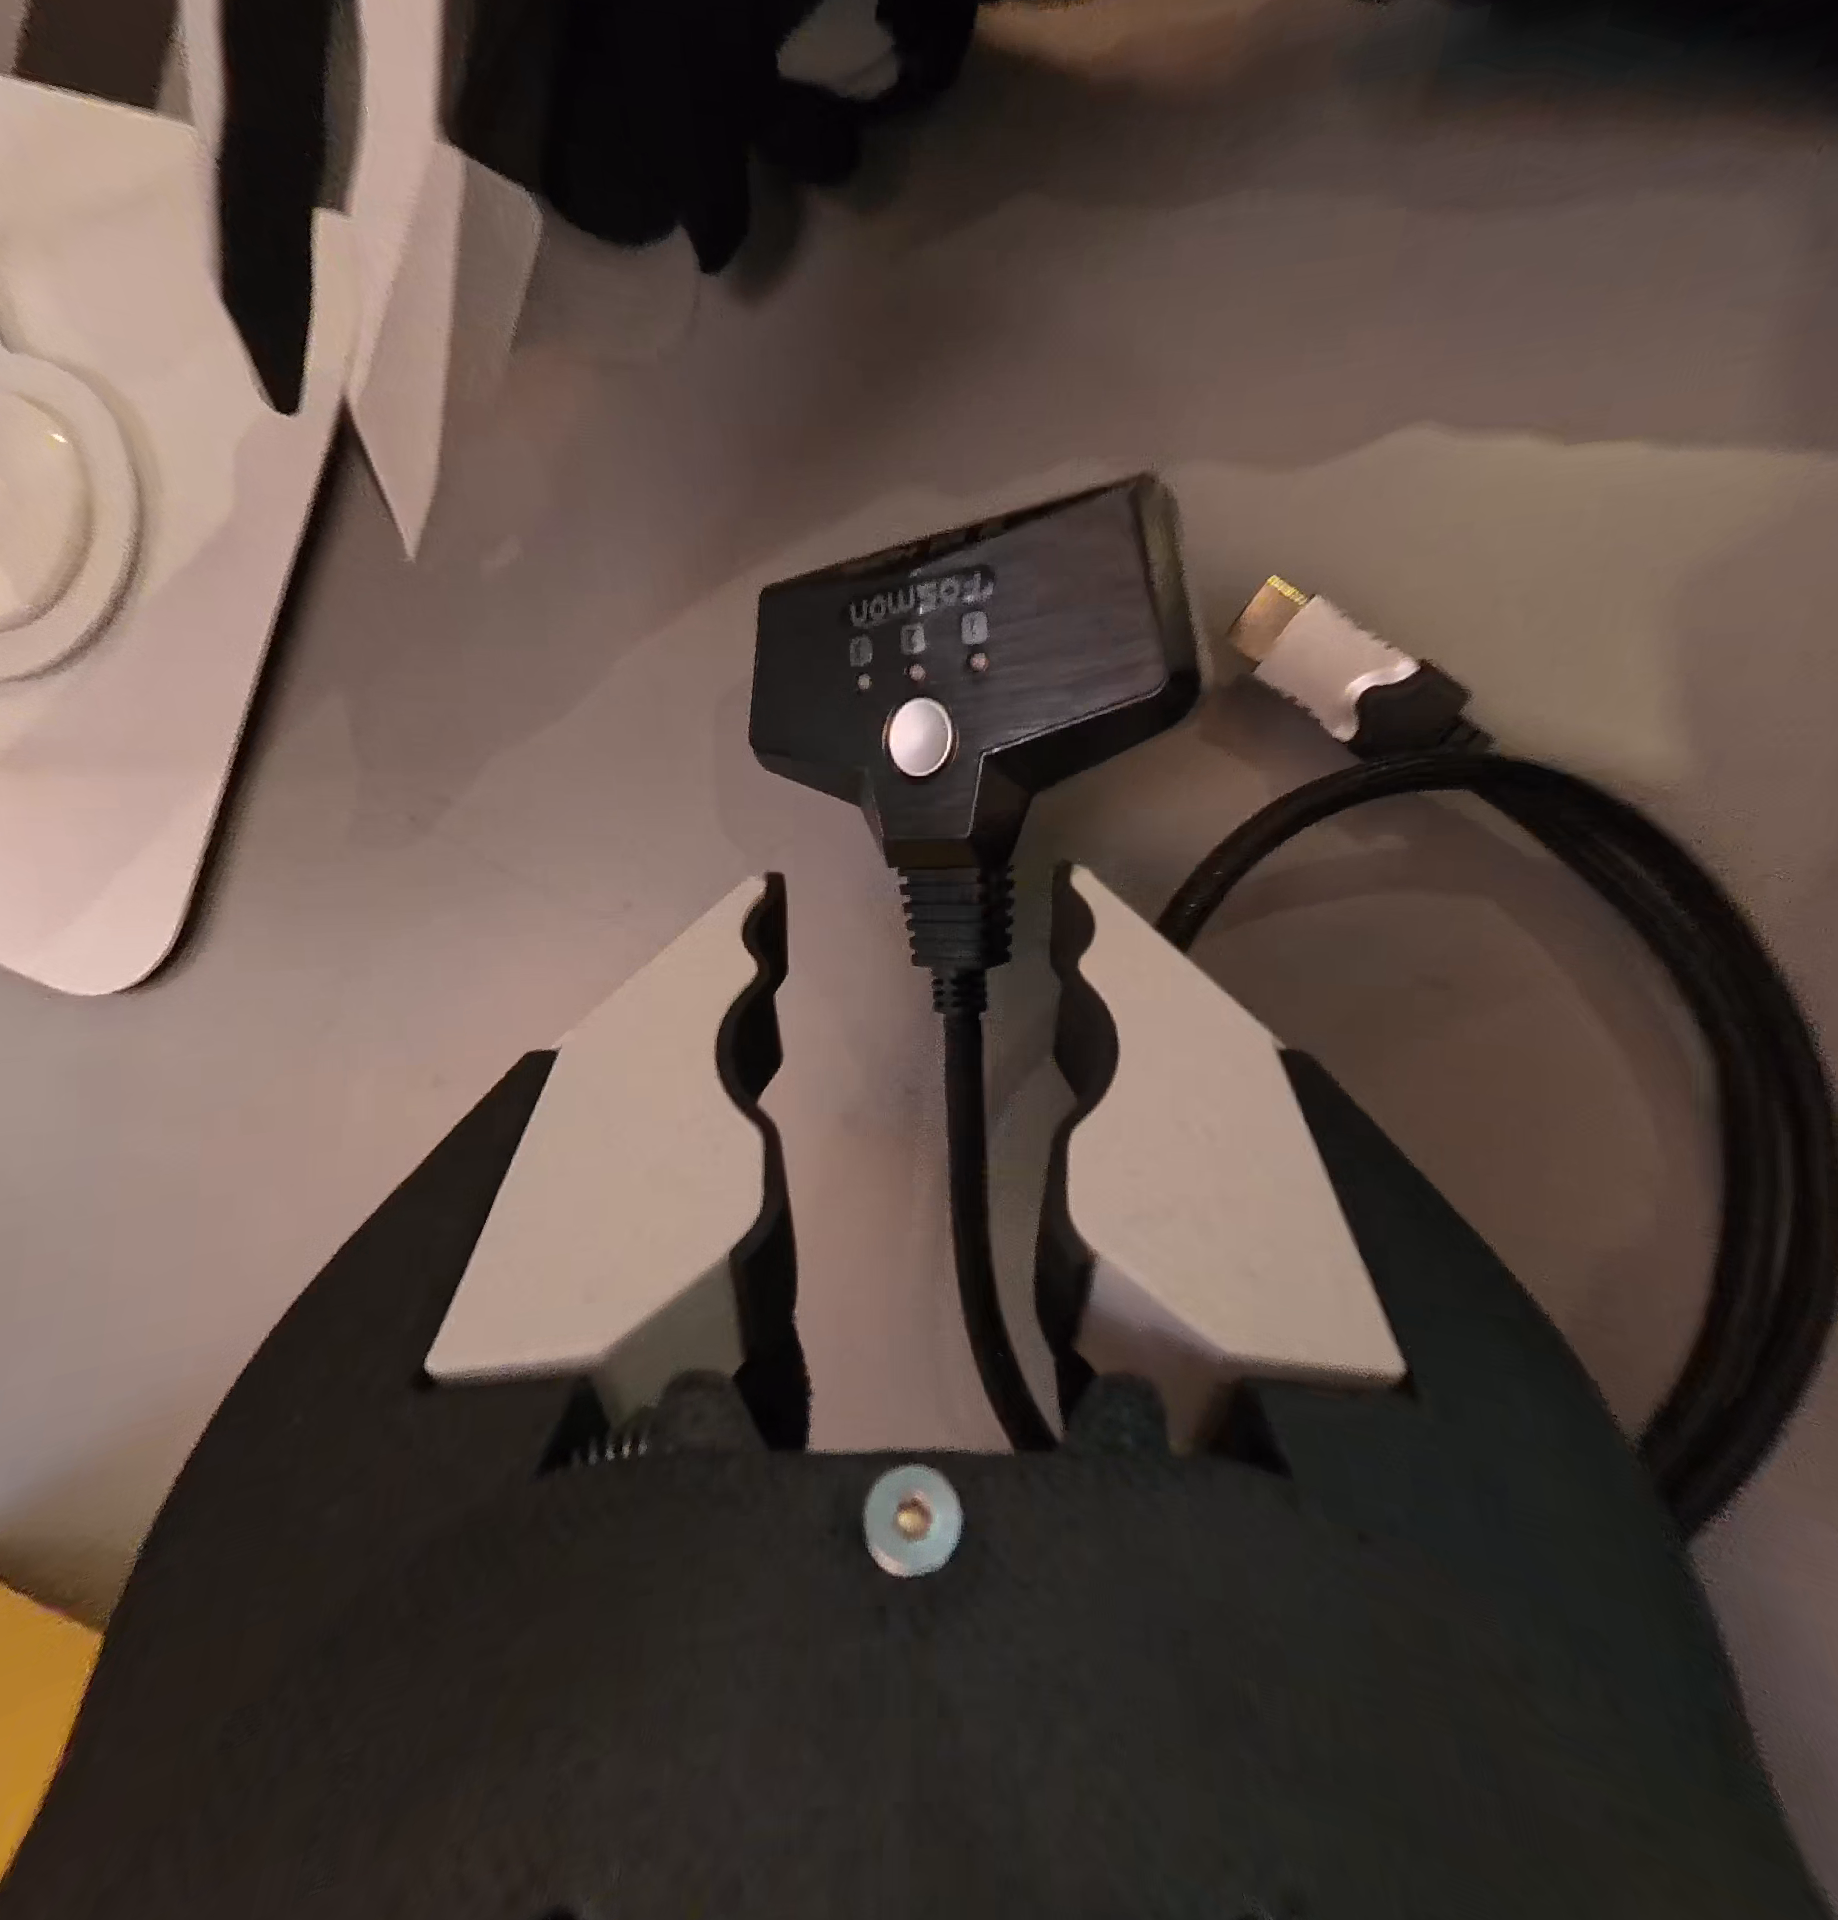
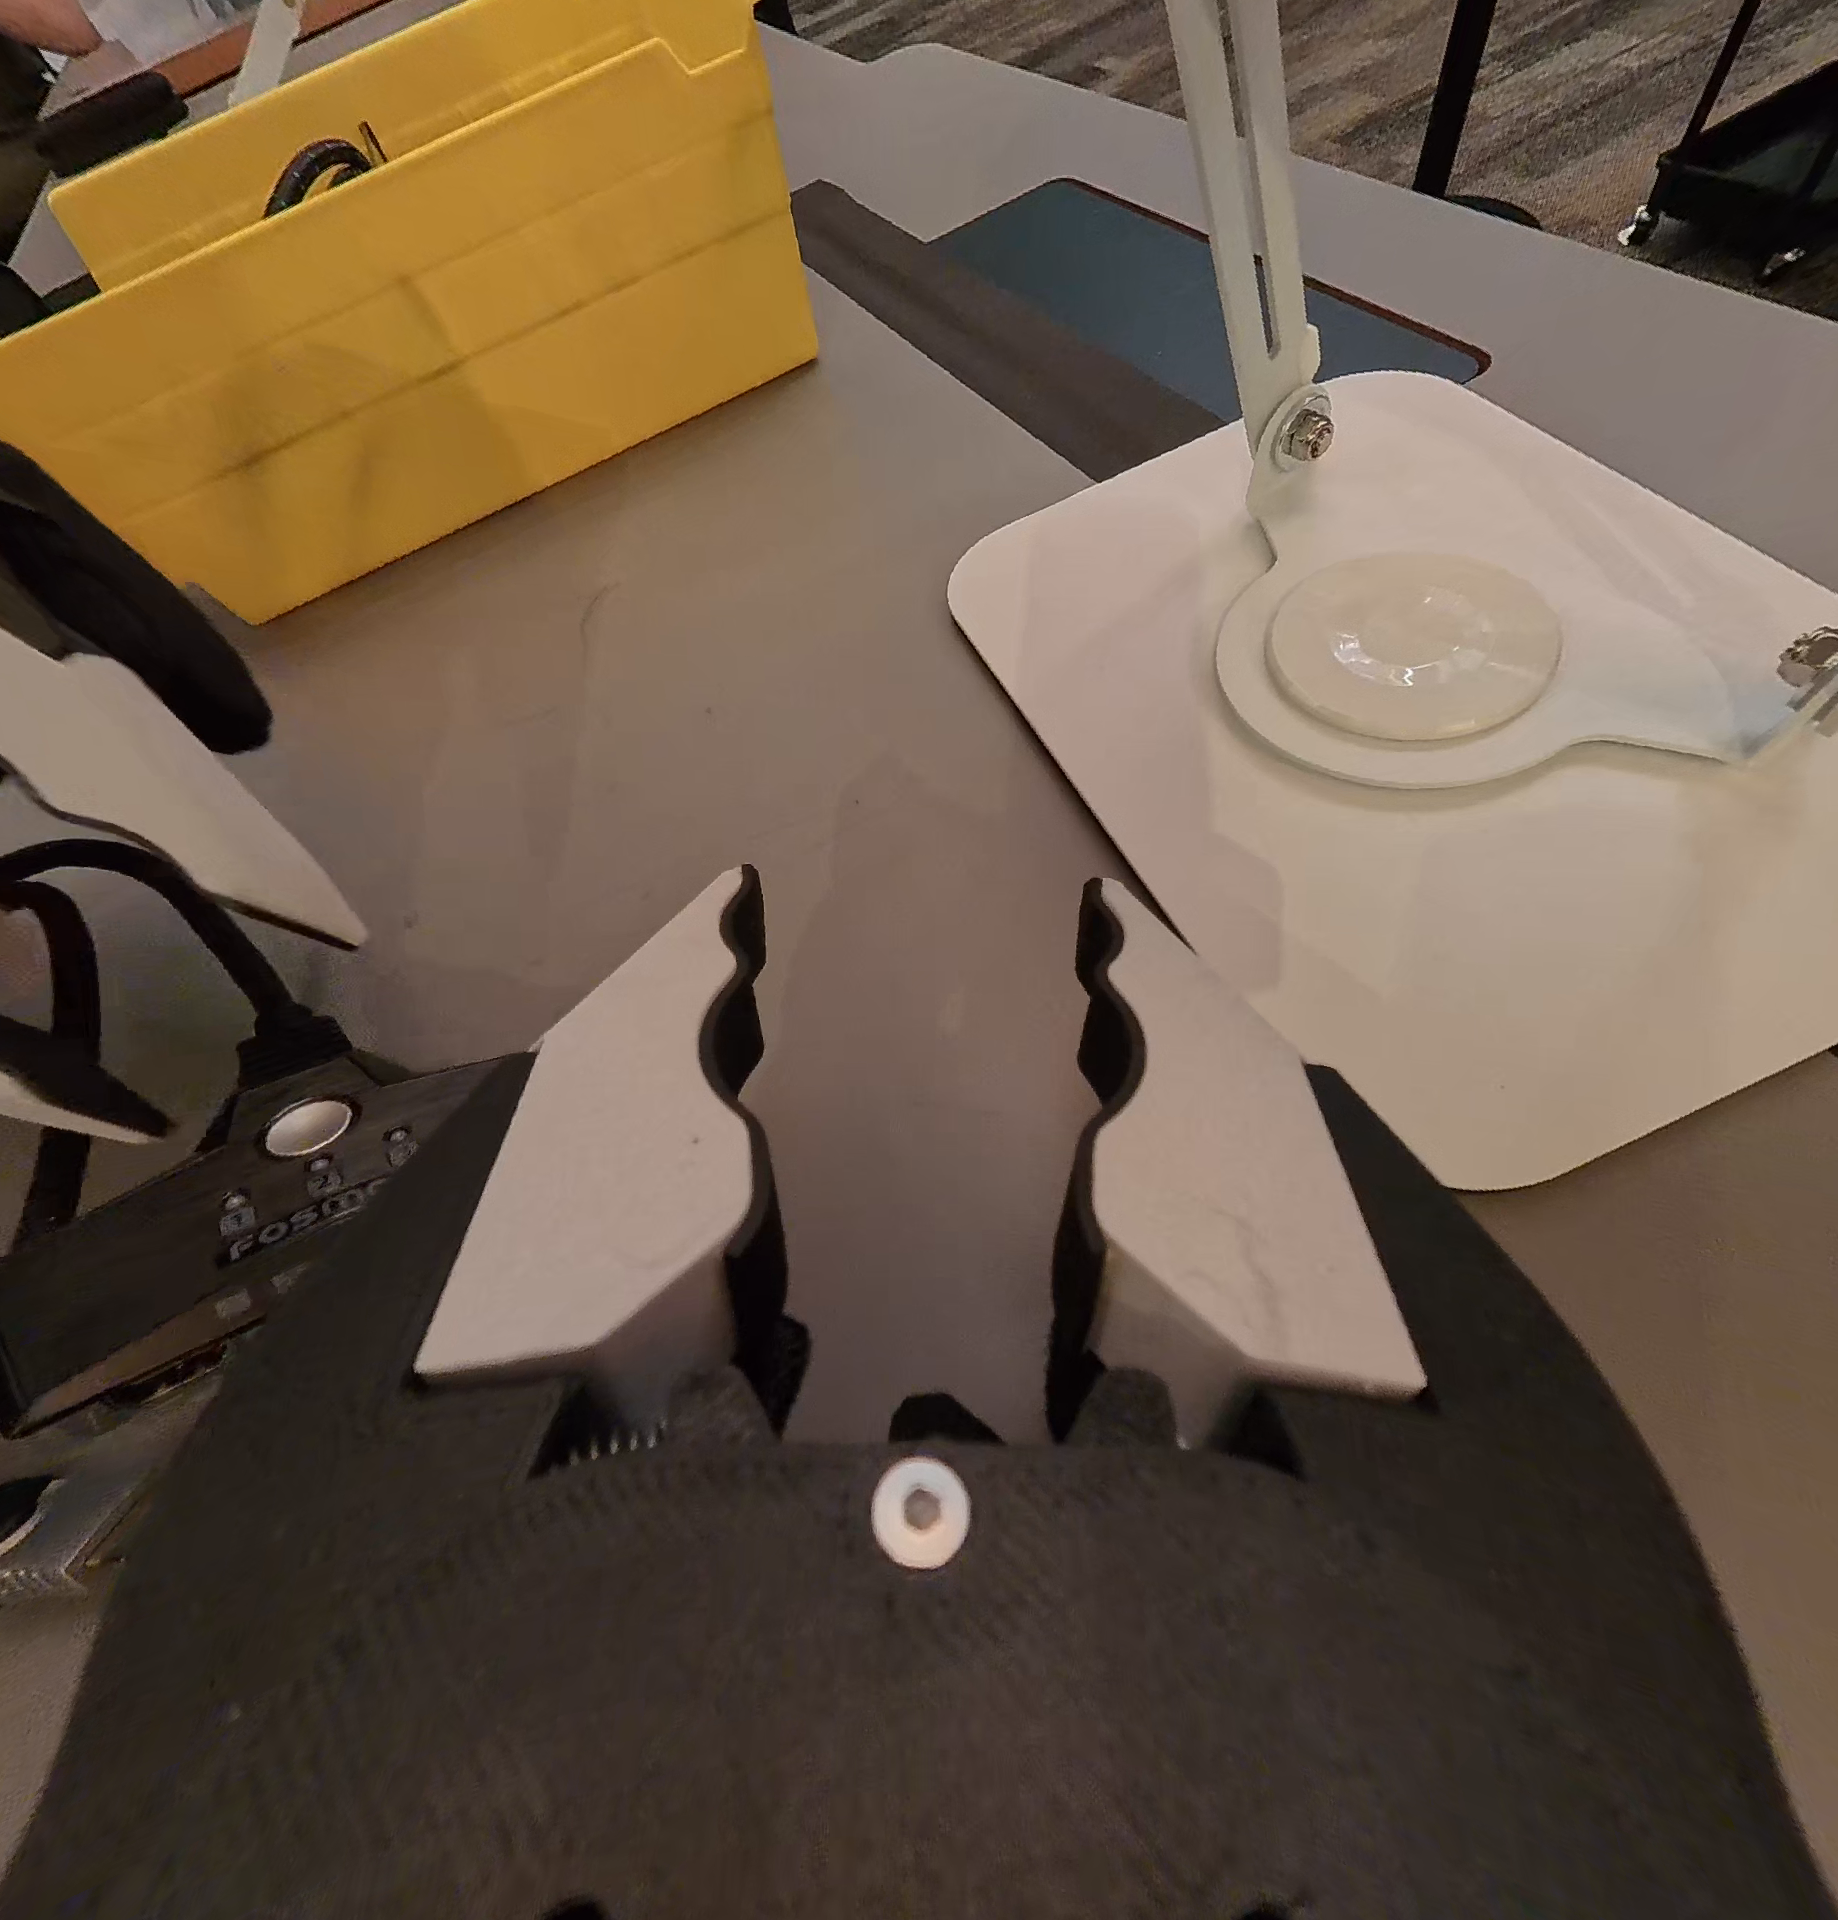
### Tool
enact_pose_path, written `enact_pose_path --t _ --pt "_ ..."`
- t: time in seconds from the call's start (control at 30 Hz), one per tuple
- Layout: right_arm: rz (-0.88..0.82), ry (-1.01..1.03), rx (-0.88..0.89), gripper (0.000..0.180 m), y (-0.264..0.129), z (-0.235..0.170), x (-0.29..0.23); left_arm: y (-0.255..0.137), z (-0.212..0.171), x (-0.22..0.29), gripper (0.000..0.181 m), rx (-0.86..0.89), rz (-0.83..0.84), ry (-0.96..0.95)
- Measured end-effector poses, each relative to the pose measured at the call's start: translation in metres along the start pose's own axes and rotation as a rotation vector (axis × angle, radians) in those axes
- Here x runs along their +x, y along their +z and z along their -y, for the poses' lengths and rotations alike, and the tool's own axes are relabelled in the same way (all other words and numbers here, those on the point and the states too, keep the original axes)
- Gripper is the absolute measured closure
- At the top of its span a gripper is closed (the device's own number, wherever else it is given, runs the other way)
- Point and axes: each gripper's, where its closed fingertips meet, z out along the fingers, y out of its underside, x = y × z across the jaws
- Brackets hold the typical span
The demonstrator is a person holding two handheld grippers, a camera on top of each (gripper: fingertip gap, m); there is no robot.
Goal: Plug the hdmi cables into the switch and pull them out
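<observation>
A black HDMI switch [image 1: 982,644] with a round silver button lies on the grey table; its own black cord [image 1: 965,1174] runs back between my left fingers. My left gripper [image 1: 920,894] is open and empty, with its tips just short of the switch's strain relief. A loose HDMI plug [image 1: 1320,649] with a gold tip and silver-black body lies unplugged right of the switch. My right gripper [image 2: 920,894] is open and empty over bare table. The switch [image 2: 208,1236] shows at its lower left, with the left gripper's fingers [image 2: 219,831] above it.
A coiled black cable [image 1: 1725,1091] loops right of the switch. A white stand base [image 2: 1466,831] with a slim arm sits at right; it also shows in the left wrist view [image 1: 94,623]. A yellow box [image 2: 395,343] stands at the back left.
</observation>
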Motion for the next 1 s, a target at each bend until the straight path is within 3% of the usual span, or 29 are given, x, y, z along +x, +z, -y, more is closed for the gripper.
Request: enact_pose_path --t 0.27,0.4,0.57,0.67,0.8,1.0 --pt "-0.002 -0.004 -0.005 0.120 0.001 -0.001 0.000 -0.058 0.012 -0.002 0.134 0.133 0.050 -0.058" --pt "-0.003 -0.007 -0.007 0.120 0.001 -0.001 0.000 -0.113 0.004 -0.022 0.145 0.153 0.207 -0.025" --pt "-0.005 -0.011 -0.015 0.120 0.002 -0.002 0.000 -0.202 -0.054 -0.082 0.157 0.055 0.447 -0.077" --pt "-0.006 -0.013 -0.020 0.120 0.002 -0.002 -0.001 -0.234 -0.104 -0.112 0.160 -0.085 0.527 -0.076" --pt "-0.007 -0.018 -0.025 0.120 0.003 -0.003 -0.001 -0.241 -0.151 -0.136 0.161 -0.188 0.542 -0.072" --pt "-0.009 -0.024 -0.035 0.120 0.004 -0.004 -0.001 -0.207 -0.156 -0.144 0.161 -0.221 0.453 -0.147"
